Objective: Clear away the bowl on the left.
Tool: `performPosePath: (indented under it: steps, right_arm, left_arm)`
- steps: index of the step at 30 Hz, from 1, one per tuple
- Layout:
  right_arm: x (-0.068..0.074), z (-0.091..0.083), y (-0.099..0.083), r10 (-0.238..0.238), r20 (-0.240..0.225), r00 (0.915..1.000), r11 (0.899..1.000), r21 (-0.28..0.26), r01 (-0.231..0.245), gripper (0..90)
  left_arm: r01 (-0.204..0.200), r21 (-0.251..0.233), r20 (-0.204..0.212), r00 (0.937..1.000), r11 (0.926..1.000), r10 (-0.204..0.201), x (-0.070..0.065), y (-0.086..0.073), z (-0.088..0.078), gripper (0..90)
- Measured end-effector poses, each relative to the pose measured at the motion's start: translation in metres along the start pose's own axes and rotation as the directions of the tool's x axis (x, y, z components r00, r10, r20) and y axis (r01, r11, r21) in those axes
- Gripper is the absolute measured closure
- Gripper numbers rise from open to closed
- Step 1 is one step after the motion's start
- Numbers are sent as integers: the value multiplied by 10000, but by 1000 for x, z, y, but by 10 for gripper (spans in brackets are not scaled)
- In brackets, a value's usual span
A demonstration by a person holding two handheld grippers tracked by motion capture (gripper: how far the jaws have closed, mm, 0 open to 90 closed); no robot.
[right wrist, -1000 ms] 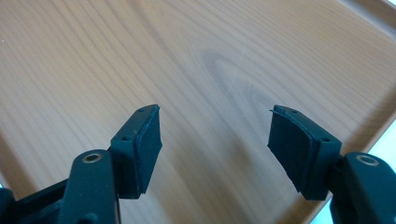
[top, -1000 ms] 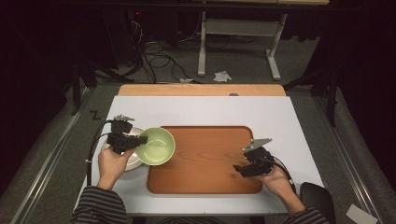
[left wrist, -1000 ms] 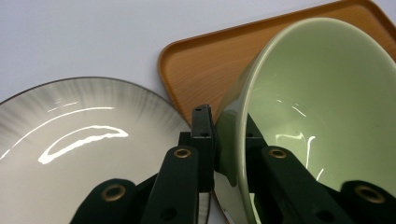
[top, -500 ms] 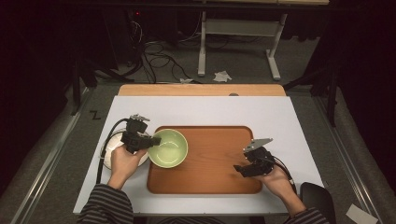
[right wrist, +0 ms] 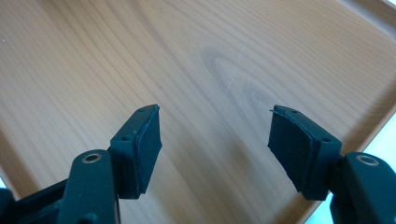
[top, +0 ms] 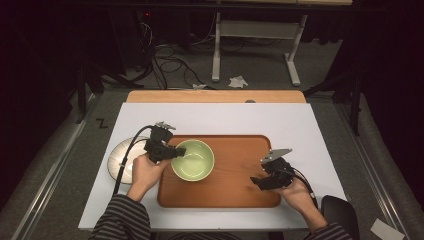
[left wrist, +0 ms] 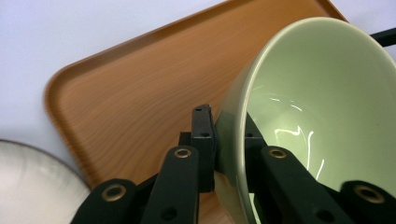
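A pale green bowl (top: 193, 160) hangs over the left part of the wooden tray (top: 235, 192), with my left gripper (top: 172, 152) shut on its left rim. In the left gripper view the bowl (left wrist: 317, 107) tilts, and the left gripper (left wrist: 229, 140) clamps the rim, one jaw outside and one inside. My right gripper (top: 256, 181) hovers over the tray's right part, jaws open. In the right gripper view the right gripper (right wrist: 215, 140) has nothing between its pads, just the tray's wood (right wrist: 140, 56) below.
A white plate (top: 119, 160) lies on the white tabletop (top: 220, 117) left of the tray, under my left hand; its edge (left wrist: 32, 186) shows in the left gripper view. Cables and a table frame (top: 250, 35) stand on the floor beyond the far edge.
My left gripper has carried the green bowl rightward, from above the white plate to over the tray's left part. The right gripper has stayed where it was.
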State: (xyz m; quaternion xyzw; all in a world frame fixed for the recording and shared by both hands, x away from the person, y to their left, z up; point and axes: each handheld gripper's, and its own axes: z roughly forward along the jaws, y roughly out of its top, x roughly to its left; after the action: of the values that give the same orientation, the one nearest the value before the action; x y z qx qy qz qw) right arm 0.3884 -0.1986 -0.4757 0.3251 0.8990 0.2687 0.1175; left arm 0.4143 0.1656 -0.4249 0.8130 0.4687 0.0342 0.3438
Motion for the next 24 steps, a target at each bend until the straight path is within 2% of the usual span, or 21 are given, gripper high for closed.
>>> performPosePath:
  steps: [7, 20, 24]
  right_arm:
    - [-1, 0, 0, -6, 1, 10000, 10000, -30, 6, 360]
    - [0, 1, -1, -10, 27, 10000, 10000, 23, 10, 360]
    - [0, -2, -5, 177, 100, 9998, 9998, -5, -177, 360]
  left_arm:
    - [-299, 251, 162, 9994, 9992, 295, -10, 4, 12, 825]
    - [-526, 616, 598, 9970, 9967, 490, -20, 8, 34, 822]
    - [-633, 760, 654, 9961, 9951, 584, -23, 10, 42, 823]
